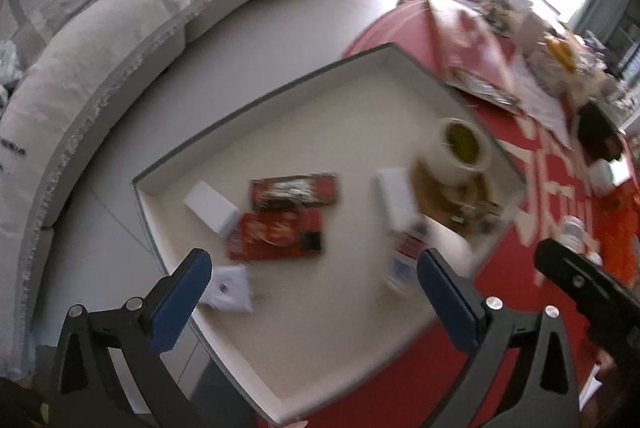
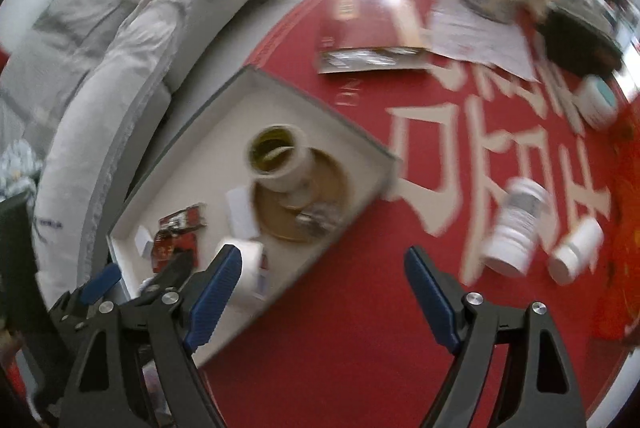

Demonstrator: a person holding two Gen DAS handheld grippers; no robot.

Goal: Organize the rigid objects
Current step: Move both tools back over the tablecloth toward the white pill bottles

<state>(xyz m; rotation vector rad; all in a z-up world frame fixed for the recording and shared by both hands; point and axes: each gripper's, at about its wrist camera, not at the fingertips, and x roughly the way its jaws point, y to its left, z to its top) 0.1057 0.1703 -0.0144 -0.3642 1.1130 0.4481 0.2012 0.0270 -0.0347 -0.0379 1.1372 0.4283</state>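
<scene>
A shallow white tray (image 1: 240, 112) sits on a round red table (image 1: 500, 268). In the tray lie a small white box (image 1: 210, 206), two red packets (image 1: 296, 190), a white sachet (image 1: 230, 288), a white jar with green contents (image 1: 460, 148) on a brown round plate (image 1: 440, 204), and a blurred white carton (image 1: 404, 260). My left gripper (image 1: 316, 280) hangs open above the tray floor with nothing between its fingers. My right gripper (image 2: 324, 274) stands open over bare red table beside the tray (image 2: 312, 96), apart from two white bottles (image 2: 516, 228) lying to its right.
A grey sofa (image 1: 100, 48) curves round the table's left side. Farther back on the table are a red booklet (image 2: 372, 16), loose papers (image 2: 480, 32), a black object (image 2: 576, 44) and a teal-lidded jar (image 2: 600, 100). Both views are motion-blurred.
</scene>
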